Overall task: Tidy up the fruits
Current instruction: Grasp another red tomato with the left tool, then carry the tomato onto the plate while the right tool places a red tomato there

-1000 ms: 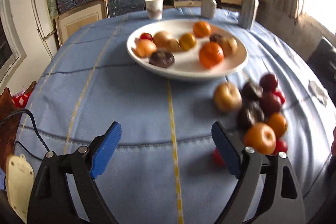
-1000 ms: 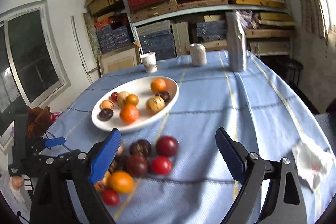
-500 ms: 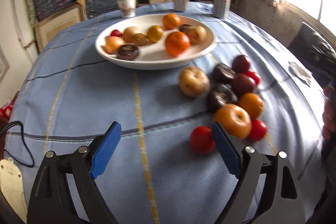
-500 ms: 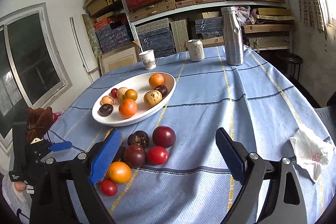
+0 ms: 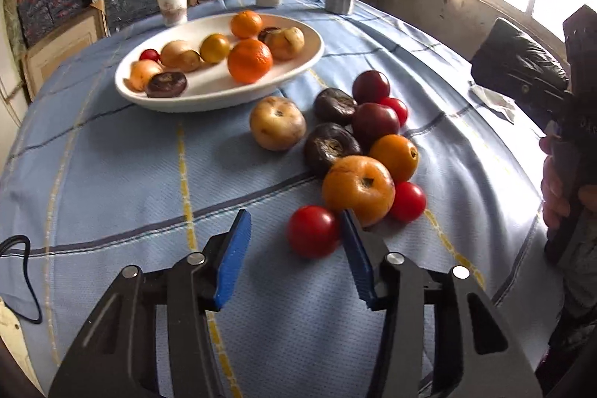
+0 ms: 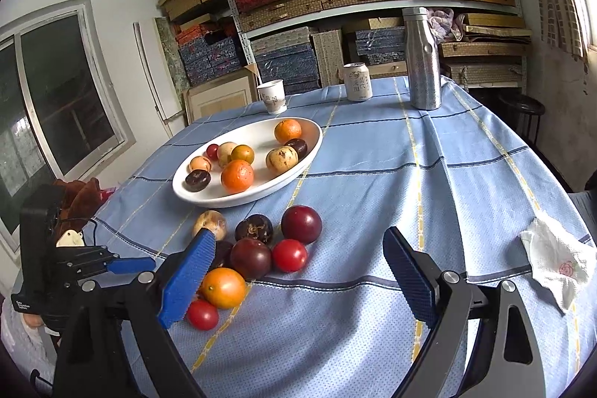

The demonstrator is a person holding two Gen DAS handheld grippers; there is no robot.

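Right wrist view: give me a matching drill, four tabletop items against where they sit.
Things:
1. white oval plate
2. silver metal bottle
3. crumpled white tissue
4. small red tomato

Places:
A. near right edge of the cloth
B. far edge, right of the white can
C. nearest fruit of the loose pile
D. centre-left, holding fruit

Pairs: 1-D, 2-B, 3-A, 4-C

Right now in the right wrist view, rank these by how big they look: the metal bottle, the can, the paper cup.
1. metal bottle
2. can
3. paper cup, close to the can, so that order is unsure
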